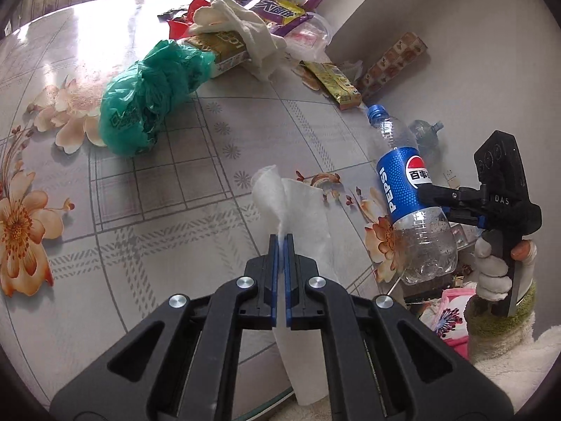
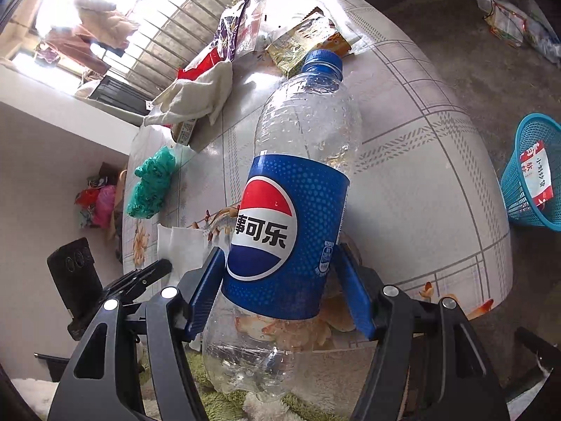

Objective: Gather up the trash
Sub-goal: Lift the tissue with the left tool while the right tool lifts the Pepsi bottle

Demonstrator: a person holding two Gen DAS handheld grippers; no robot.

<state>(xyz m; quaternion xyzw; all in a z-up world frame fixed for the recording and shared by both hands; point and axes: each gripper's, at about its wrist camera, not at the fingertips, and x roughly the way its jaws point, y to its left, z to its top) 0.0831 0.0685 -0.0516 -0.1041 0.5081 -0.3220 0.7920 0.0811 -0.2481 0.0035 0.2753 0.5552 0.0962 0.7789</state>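
Observation:
My left gripper is shut on a white paper tissue that hangs over the table's near edge; the tissue also shows in the right wrist view. My right gripper is shut on an empty Pepsi bottle with a blue cap, gripped at the label and held off the table's edge. In the left wrist view the bottle and the right gripper are at the right. A blue mesh waste basket stands on the floor at the right.
On the flowered table lie a crumpled green plastic bag, a white cloth over a carton, a yellow wrapper and purple snack wrappers. More clutter lies on the floor beyond the table.

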